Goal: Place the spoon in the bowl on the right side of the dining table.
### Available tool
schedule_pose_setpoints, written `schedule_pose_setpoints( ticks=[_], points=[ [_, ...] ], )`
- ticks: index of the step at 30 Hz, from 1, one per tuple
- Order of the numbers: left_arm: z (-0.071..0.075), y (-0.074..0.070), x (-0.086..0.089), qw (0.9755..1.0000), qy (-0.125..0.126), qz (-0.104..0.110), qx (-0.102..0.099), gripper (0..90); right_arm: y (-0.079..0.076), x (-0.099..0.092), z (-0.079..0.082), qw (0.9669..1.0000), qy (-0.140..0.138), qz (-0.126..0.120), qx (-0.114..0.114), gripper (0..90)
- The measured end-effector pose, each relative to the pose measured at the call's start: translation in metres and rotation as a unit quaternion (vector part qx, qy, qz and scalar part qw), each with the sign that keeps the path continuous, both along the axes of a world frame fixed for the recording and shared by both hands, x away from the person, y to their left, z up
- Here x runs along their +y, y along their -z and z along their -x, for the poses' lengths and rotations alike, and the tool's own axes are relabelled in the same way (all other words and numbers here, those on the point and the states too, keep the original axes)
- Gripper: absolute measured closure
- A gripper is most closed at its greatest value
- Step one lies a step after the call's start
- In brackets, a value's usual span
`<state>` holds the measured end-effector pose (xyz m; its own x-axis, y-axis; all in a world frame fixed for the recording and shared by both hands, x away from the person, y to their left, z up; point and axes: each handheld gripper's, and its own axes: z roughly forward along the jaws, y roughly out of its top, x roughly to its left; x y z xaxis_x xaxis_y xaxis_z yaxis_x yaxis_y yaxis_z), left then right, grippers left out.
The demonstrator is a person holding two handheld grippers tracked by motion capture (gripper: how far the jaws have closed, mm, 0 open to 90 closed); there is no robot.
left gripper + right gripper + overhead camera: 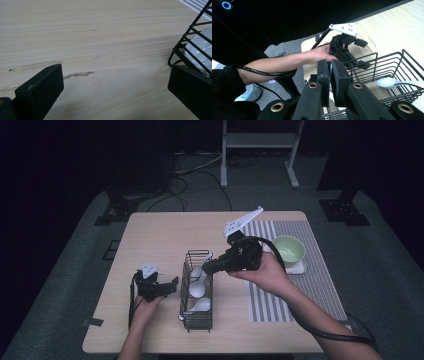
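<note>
A black wire basket [186, 287] stands mid-table with white spoons [197, 290] lying in it. My right gripper [209, 266] reaches in from the right over the basket's far end. Its jaws are shut, with a thin white sliver pinched between the pads [338, 75], and a white spoon [199, 273] hangs at its tip. Another spoon [388, 82] rests on the basket [387, 60] floor. My left gripper [162, 282] lies just left of the basket, open with nothing between its jaws. In its own view the left gripper [115, 75] spans bare wood, with the basket [192, 30] corner at the right.
A pale green bowl [288, 250] sits on a white square at the far right, on a grey striped placemat [300, 295]. The person's left forearm [287, 61] stretches across the right gripper view. A white frame [260, 142] stands on the floor beyond the table.
</note>
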<state>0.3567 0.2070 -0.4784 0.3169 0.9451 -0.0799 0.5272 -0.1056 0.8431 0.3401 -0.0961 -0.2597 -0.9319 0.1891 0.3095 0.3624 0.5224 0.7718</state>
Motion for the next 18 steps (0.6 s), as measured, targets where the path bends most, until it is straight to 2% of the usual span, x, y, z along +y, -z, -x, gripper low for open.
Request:
schedule_pose_setpoints(
  ticks=[4, 18],
  points=[
    [0.0, 0.0, 0.0, 1.0, 0.0, -0.001, 0.0, 0.0, -0.006, -0.005, 0.001, 1.0, 0.001, -0.007, 0.0, 85.3],
    [0.0, 0.0, 0.0, 1.0, 0.0, -0.002, 0.0, 0.0, -0.02, -0.022, 0.005, 0.9999, 0.007, -0.004, -0.007, 85.5]
  ],
)
